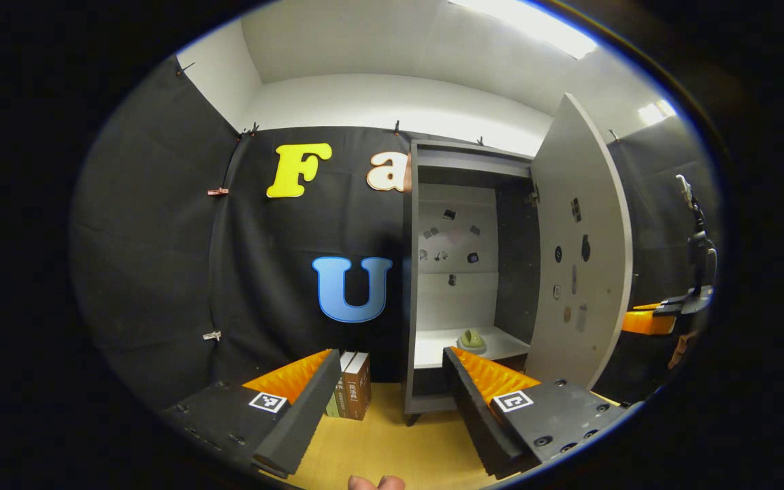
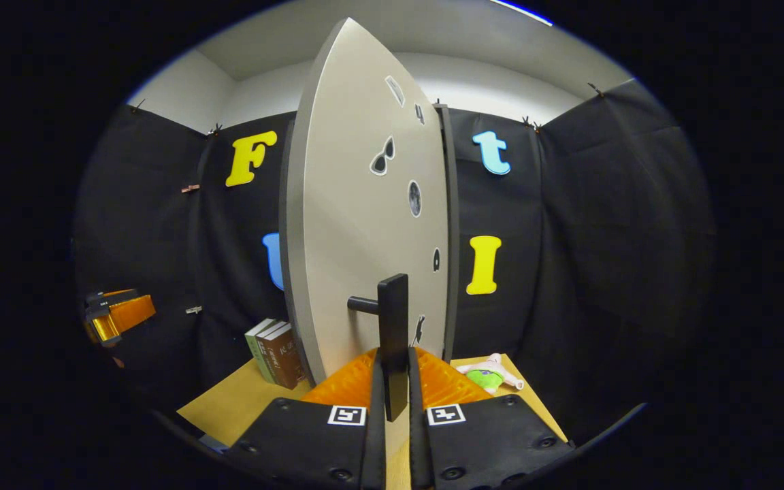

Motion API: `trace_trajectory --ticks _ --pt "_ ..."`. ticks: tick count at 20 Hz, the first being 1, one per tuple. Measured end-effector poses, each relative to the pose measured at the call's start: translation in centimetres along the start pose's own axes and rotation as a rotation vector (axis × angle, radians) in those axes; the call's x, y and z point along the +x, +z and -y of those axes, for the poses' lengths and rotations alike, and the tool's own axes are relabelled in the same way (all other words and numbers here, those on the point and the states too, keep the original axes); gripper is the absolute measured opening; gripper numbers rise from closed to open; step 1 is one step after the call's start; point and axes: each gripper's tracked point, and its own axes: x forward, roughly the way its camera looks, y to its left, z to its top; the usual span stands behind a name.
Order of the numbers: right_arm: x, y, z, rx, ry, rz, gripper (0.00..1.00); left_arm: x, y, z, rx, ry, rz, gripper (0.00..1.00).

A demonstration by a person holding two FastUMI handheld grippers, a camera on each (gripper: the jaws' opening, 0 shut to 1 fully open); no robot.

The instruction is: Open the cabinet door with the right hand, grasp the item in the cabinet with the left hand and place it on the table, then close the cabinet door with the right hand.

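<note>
The grey cabinet (image 1: pixel 411 286) stands on the wooden table with its door (image 1: pixel 579 258) swung open to the right. On its white lower shelf sits a small pale-green item (image 1: pixel 471 339). My left gripper (image 1: pixel 388 381) is open in front of the cabinet, short of the shelf, with nothing between its fingers. In the right gripper view the door (image 2: pixel 358 224) is seen nearly edge-on, and my right gripper (image 2: pixel 395 381) is shut on its dark bar handle (image 2: pixel 393 327). The right gripper (image 1: pixel 664 314) also shows past the door's edge in the left gripper view.
A few books (image 1: pixel 352 384) stand upright left of the cabinet, seen again as books (image 2: pixel 275 354) in the right gripper view. A small green and white plush toy (image 2: pixel 491 374) lies on the wooden table (image 2: pixel 229 408) right of the door. Black cloth walls surround the booth.
</note>
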Motion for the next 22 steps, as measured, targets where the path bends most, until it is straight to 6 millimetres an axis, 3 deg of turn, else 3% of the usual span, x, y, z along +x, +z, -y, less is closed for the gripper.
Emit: trace_trajectory --ticks 12,13,14,16,19,22 --pt "-0.3 1.8 5.7 -0.069 -0.14 0.075 0.14 1.9 0.1 3.6 -0.052 -0.014 -0.009 0.94" --pt "-0.3 2.0 5.8 -0.064 -0.138 0.084 0.02 2.2 0.4 4.2 -0.057 -0.019 -0.003 0.94" --pt "-0.2 2.0 5.3 -0.052 -0.112 0.086 0.11 2.5 0.6 4.8 -0.059 -0.026 0.004 0.95" --pt "-0.2 1.9 4.5 -0.035 -0.067 0.084 0.11 3.1 0.9 5.6 -0.049 -0.028 0.006 0.94" --pt "-0.4 2.4 5.1 -0.04 -0.054 0.102 0.12 4.1 0.9 6.7 -0.034 -0.028 -0.007 0.93" --pt "-0.2 3.0 7.4 -0.068 -0.111 0.137 0.13 5.6 0.8 8.6 -0.026 -0.064 -0.036 0.93"
